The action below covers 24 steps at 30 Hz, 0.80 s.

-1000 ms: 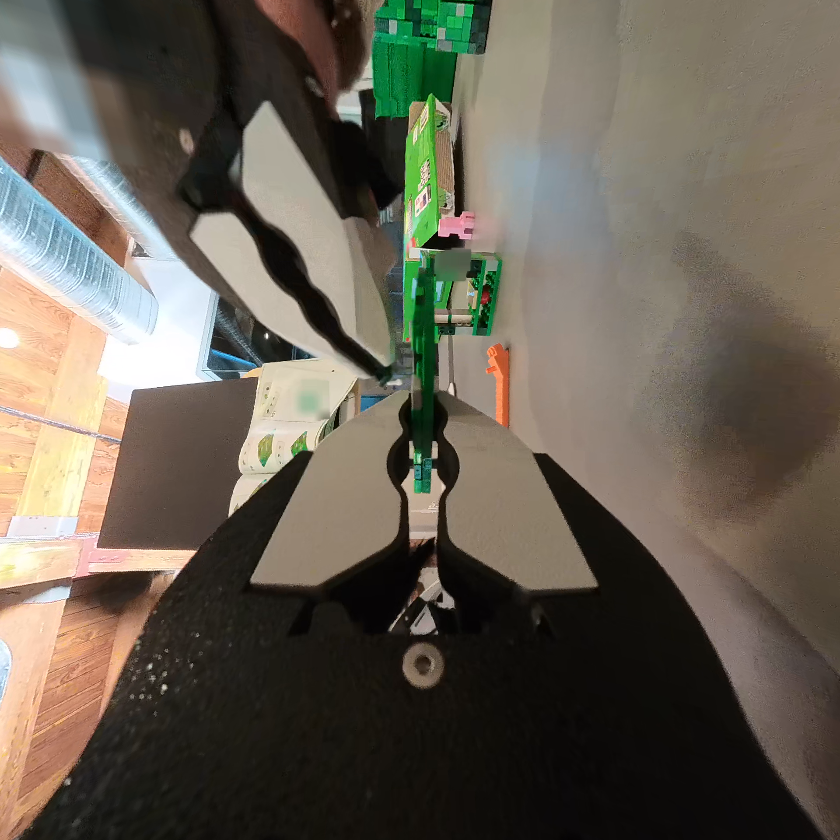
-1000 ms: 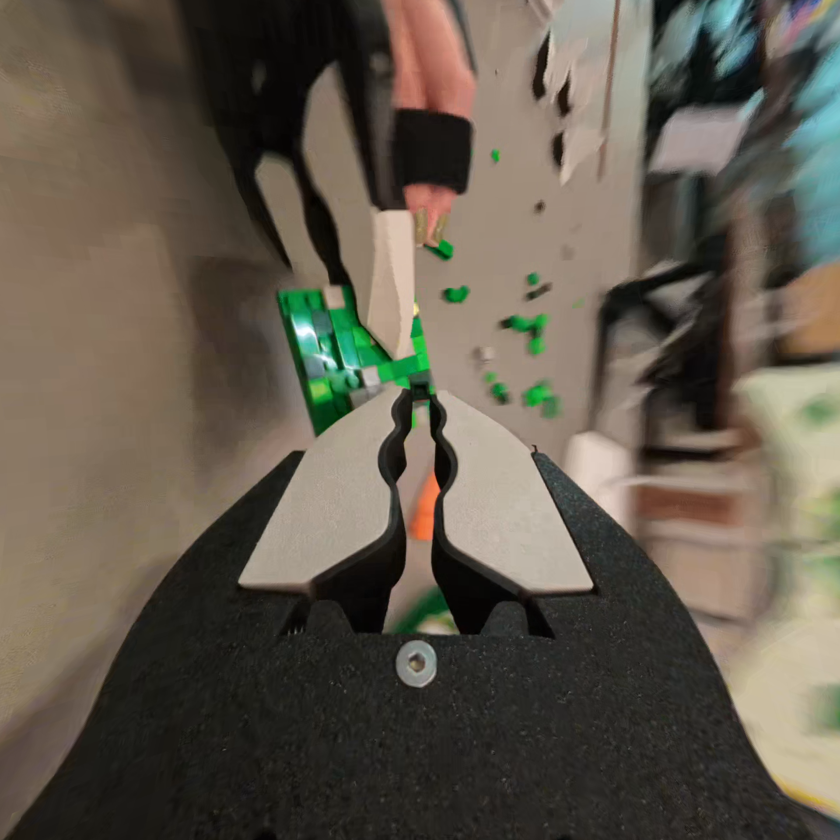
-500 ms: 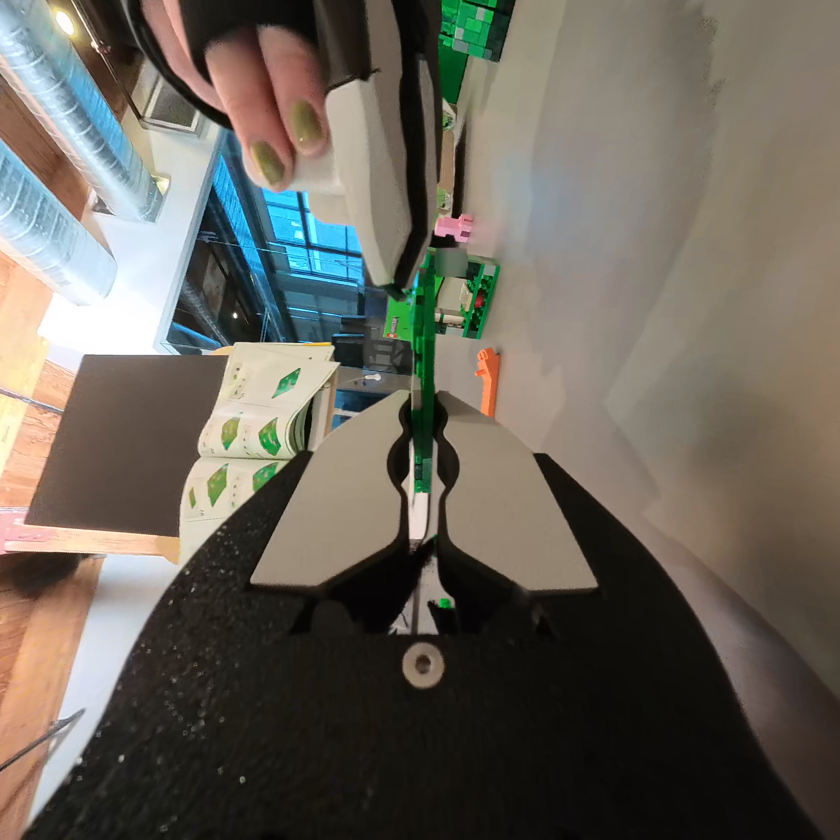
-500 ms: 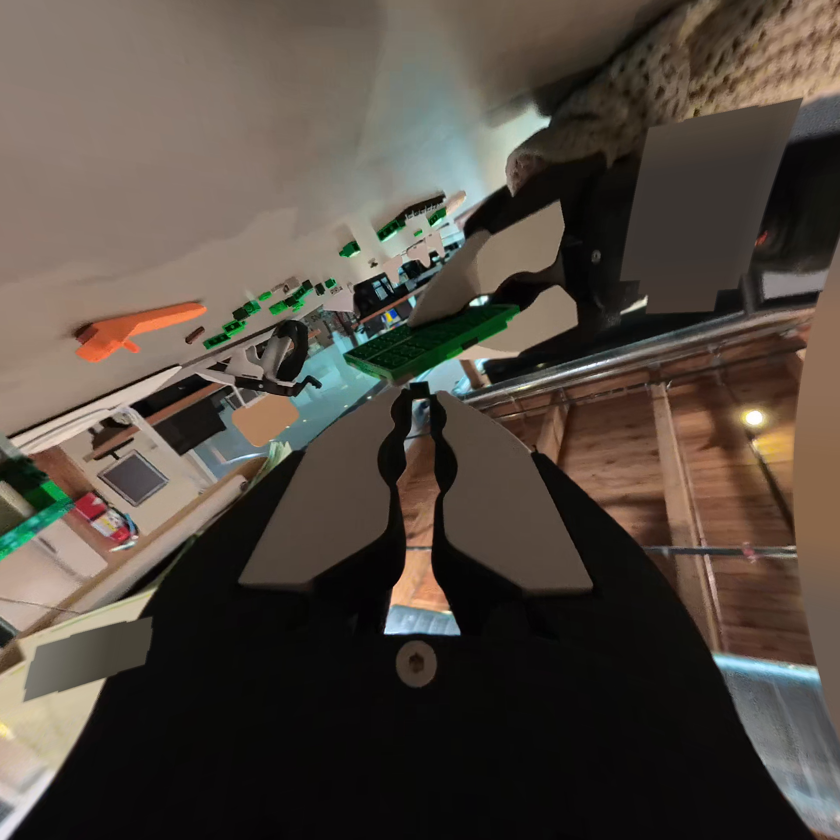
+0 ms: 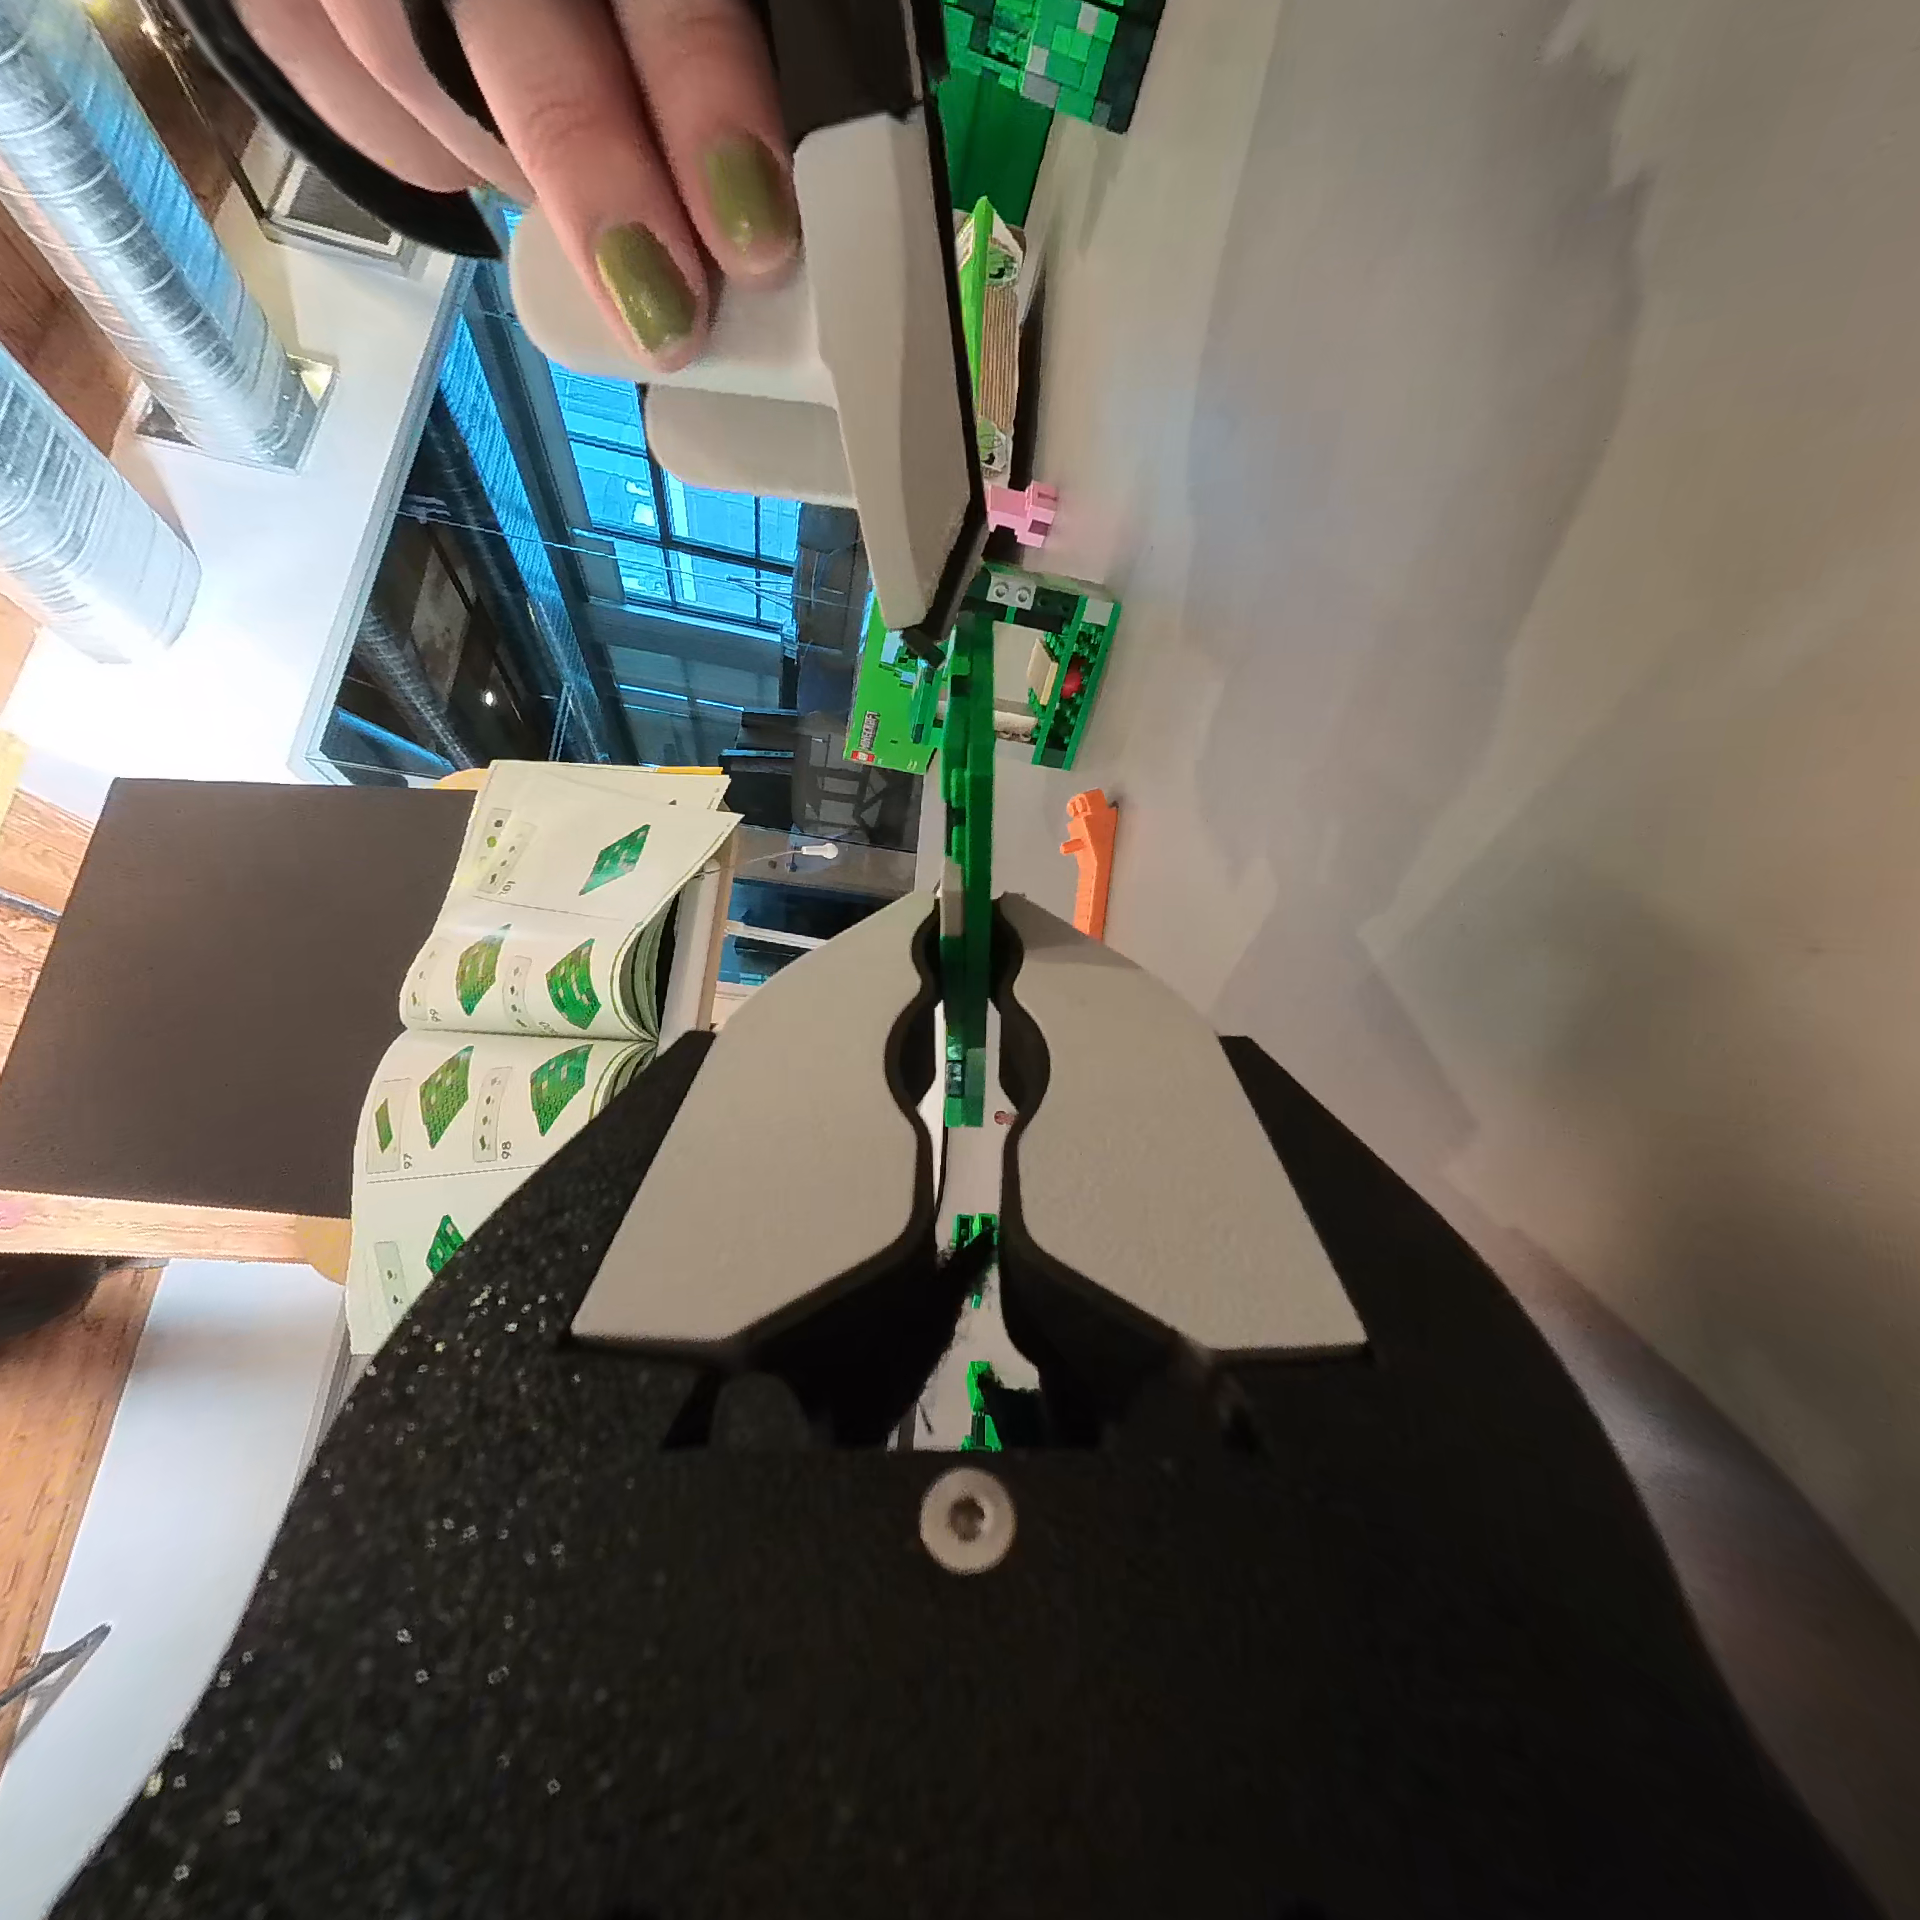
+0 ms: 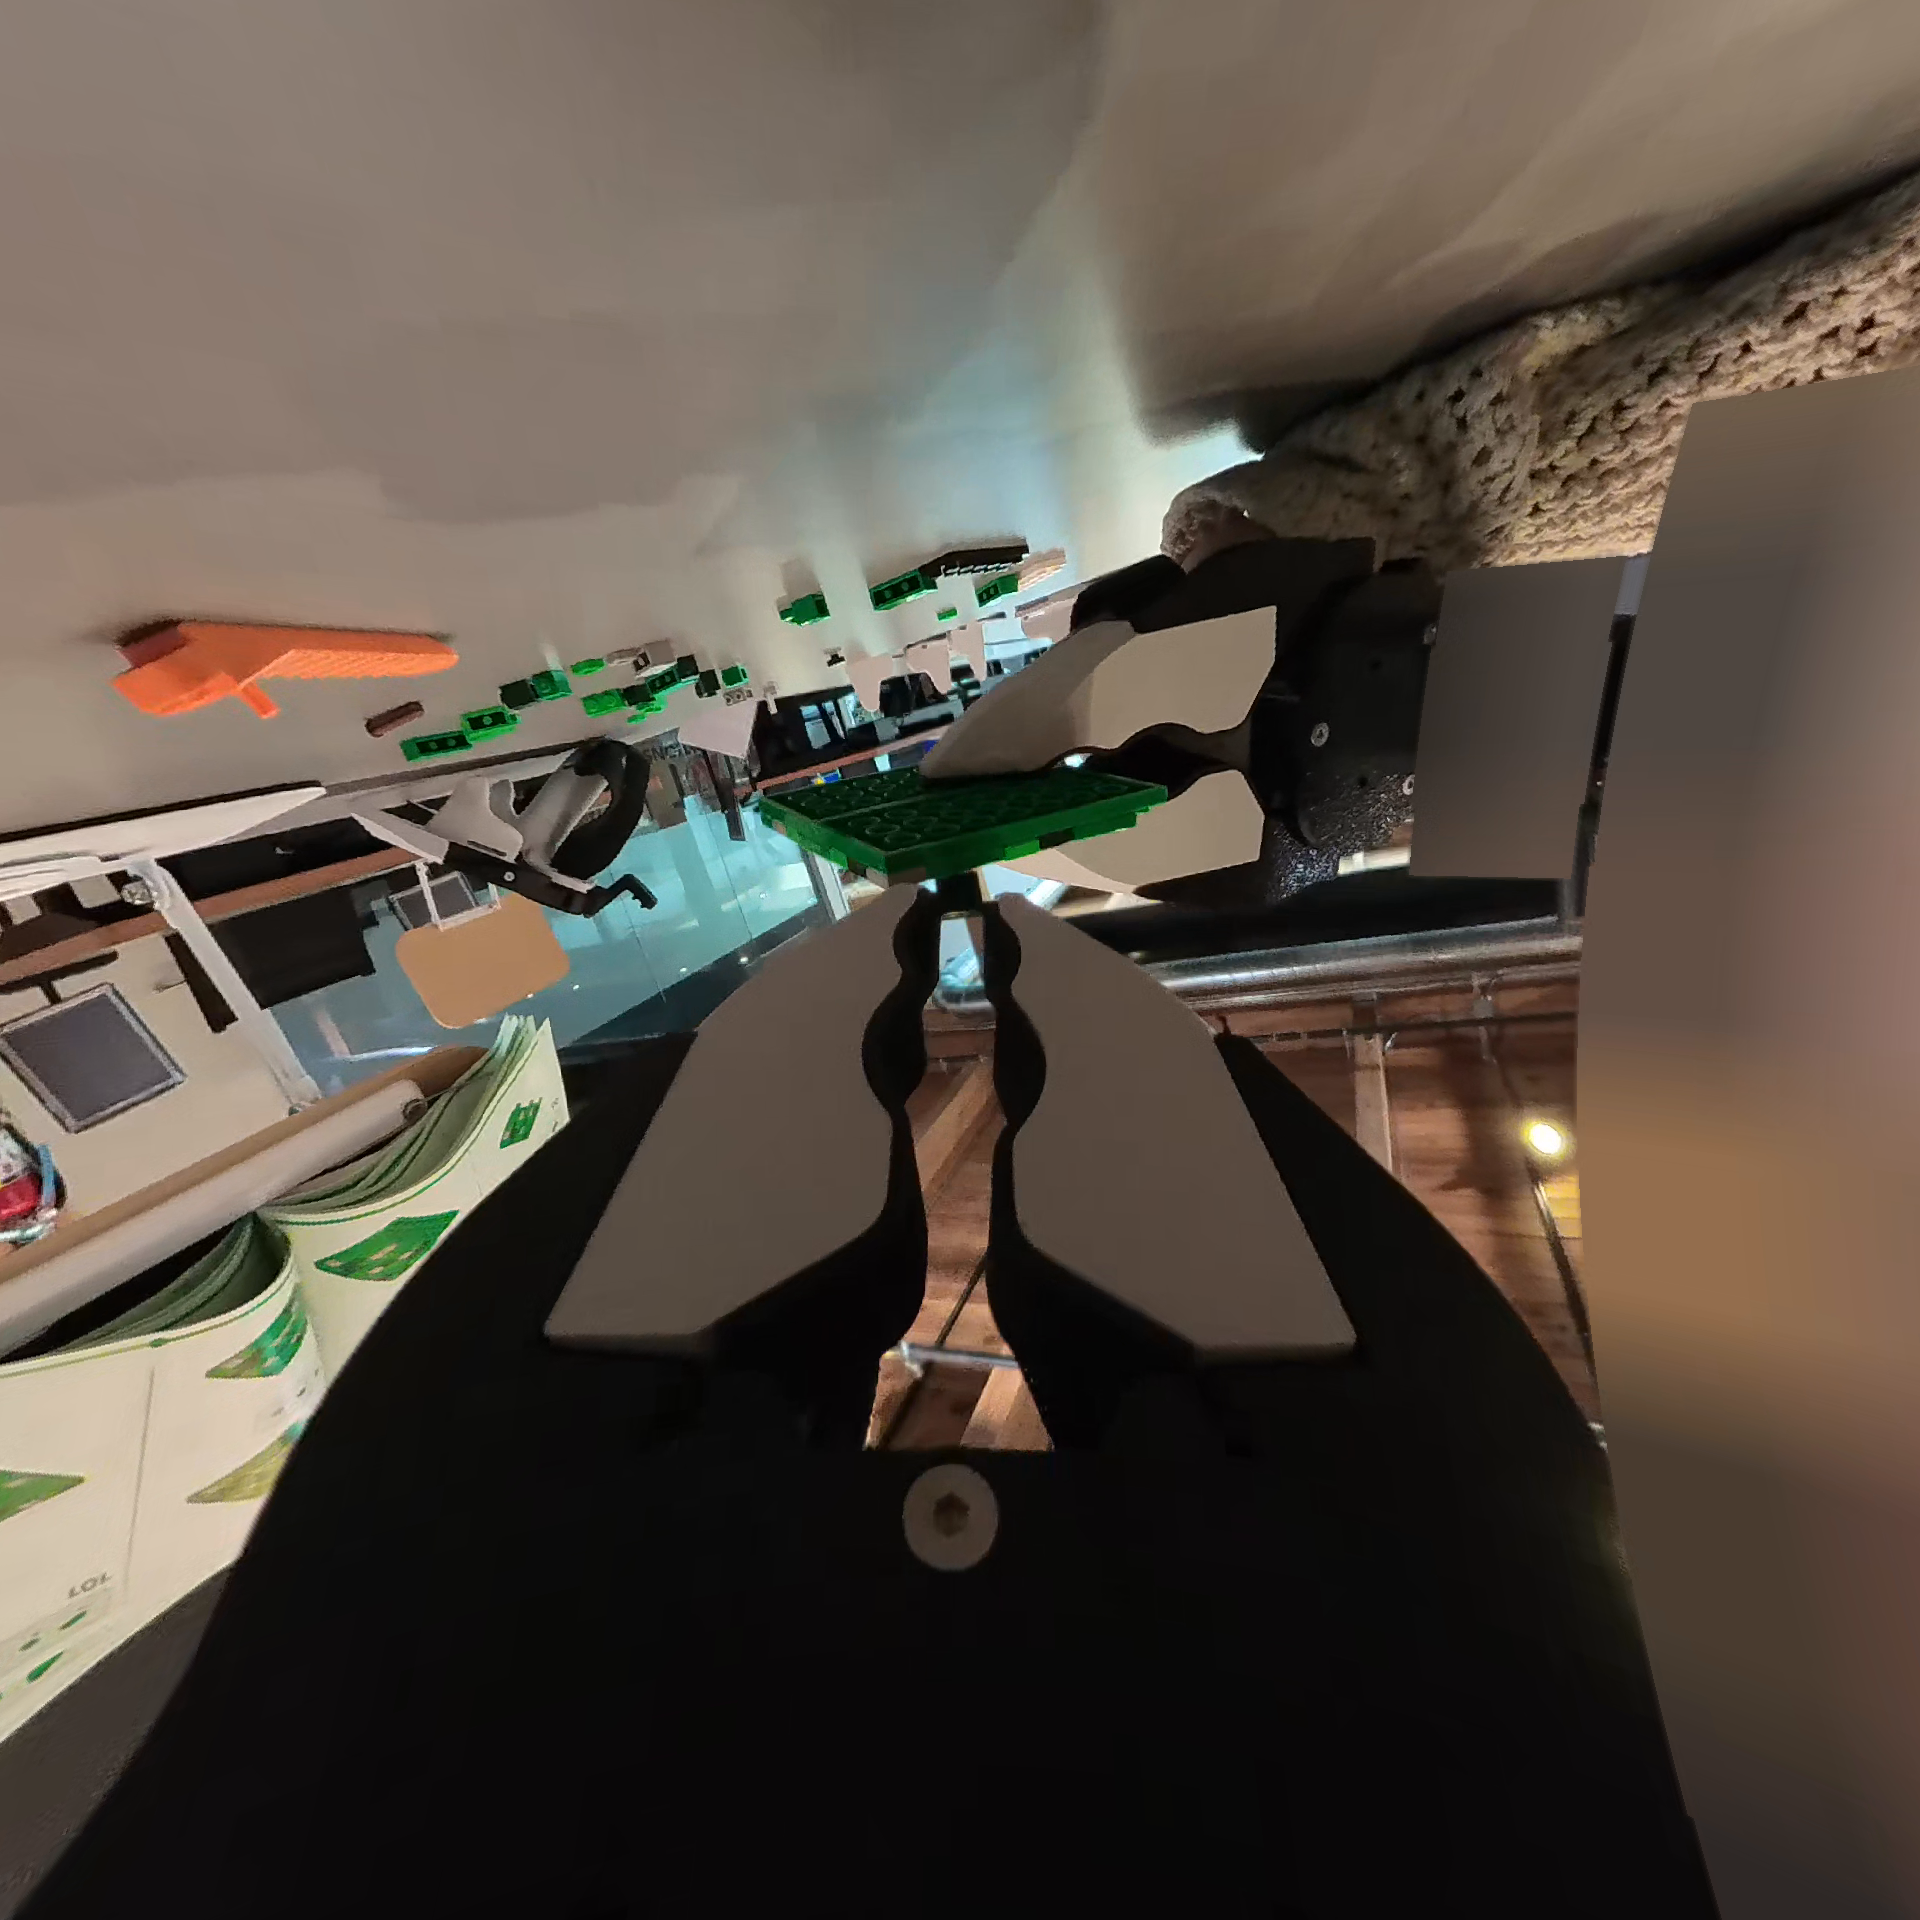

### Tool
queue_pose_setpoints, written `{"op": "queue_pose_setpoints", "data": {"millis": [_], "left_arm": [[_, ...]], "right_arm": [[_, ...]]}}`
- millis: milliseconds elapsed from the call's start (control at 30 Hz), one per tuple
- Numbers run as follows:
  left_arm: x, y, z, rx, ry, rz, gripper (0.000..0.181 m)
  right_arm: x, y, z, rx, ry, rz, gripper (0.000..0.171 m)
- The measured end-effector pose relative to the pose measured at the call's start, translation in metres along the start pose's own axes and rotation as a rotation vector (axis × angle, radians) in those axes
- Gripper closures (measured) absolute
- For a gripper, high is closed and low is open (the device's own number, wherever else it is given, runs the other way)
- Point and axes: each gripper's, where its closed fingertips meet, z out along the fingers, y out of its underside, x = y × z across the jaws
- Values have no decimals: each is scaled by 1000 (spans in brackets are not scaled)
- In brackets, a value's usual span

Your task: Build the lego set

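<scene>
The left gripper [image 5: 966,914] clamps the flat green studded Lego plate [image 5: 966,790] edge-on; the right gripper [image 6: 958,906], jaws nearly closed (on a small dark piece, apparently), should press squarely against its far edge.

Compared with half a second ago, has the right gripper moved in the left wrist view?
Yes. The right gripper has come down along the green plate, toward the orange tool.

green plate [image 5: 966,831] | orange tool [image 5: 1088,876] | pink figure [image 5: 1023,511] | grey-black left claw [image 5: 968,914]
</scene>
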Motion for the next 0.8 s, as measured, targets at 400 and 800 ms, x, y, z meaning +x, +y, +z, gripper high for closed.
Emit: {"op": "queue_pose_setpoints", "data": {"millis": [400,800], "left_arm": [[0,2,-1,-5,5,-11,176],[0,8,-2,-39,26,-31,176]], "right_arm": [[-3,1,0,6,-12,-18,164],[-6,2,3,4,-34,-23,164]]}}
